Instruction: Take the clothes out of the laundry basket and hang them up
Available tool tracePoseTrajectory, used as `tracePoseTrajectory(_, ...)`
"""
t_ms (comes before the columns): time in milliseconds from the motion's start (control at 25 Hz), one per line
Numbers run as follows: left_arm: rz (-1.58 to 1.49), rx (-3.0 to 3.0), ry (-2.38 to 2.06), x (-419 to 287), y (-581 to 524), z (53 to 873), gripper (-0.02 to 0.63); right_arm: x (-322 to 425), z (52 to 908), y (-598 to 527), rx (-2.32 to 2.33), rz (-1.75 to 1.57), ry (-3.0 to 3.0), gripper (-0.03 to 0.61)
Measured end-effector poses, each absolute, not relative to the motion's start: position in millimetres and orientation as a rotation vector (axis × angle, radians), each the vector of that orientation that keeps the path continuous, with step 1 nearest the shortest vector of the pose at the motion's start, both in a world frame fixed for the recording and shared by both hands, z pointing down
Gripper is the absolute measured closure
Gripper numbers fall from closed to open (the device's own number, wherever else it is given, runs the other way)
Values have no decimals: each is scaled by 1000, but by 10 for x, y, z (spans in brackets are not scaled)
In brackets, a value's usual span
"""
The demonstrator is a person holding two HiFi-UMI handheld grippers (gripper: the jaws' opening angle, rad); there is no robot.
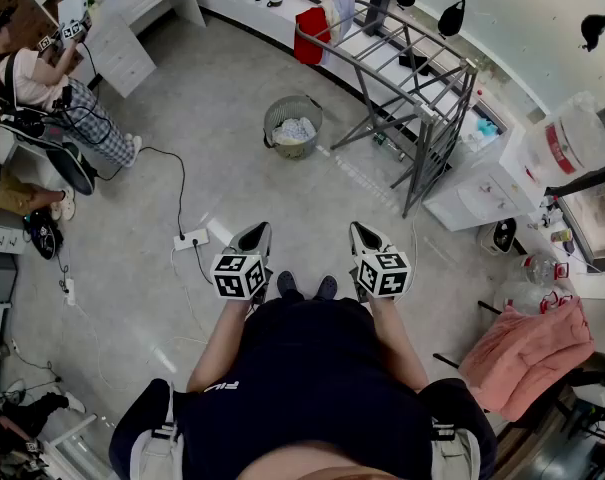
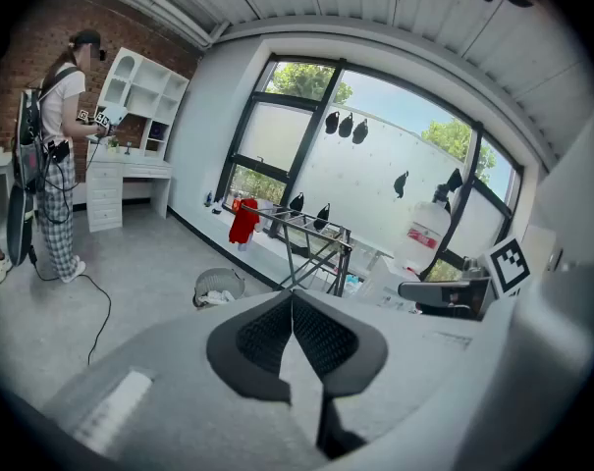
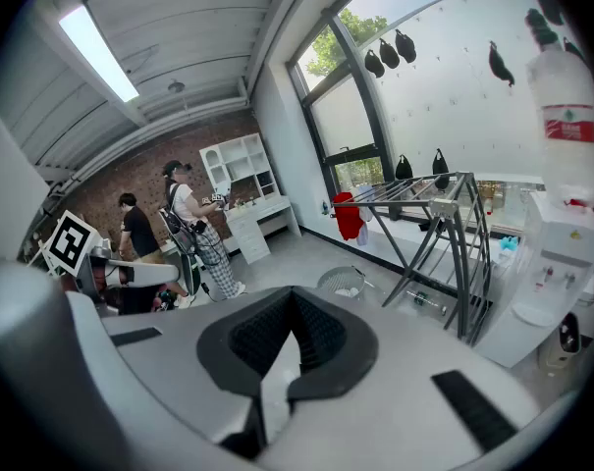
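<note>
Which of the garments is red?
The garment hanging at the drying rack's far end; the clothes in the basket are pale.

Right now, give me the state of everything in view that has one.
left claw: shut, empty.
right claw: shut, empty.
laundry basket: upright on the floor, clothes inside.
drying rack: unfolded, mostly bare.
red garment: hanging at one end of the rack.

The floor is smooth pale tile, slightly glossy. The rack is grey metal tube. The basket looks like wire mesh. The left gripper and right gripper are matt grey plastic with rough black pads.
</note>
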State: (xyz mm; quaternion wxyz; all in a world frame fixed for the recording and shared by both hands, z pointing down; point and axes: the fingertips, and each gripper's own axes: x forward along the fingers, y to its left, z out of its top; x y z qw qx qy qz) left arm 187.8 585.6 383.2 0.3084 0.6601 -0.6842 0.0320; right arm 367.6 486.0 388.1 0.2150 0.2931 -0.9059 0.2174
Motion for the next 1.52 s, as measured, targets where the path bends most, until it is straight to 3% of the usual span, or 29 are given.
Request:
tracePoseTrajectory(760, 81, 1768, -1768, 1908, 5995, 3858, 589, 3513, 3907, 5027, 761, 466, -2466, 578)
tracePoseTrajectory(1520, 64, 1844, -1766, 1453, 6110, 3875, 589, 3024, 3923, 5183, 843, 422, -2465, 578)
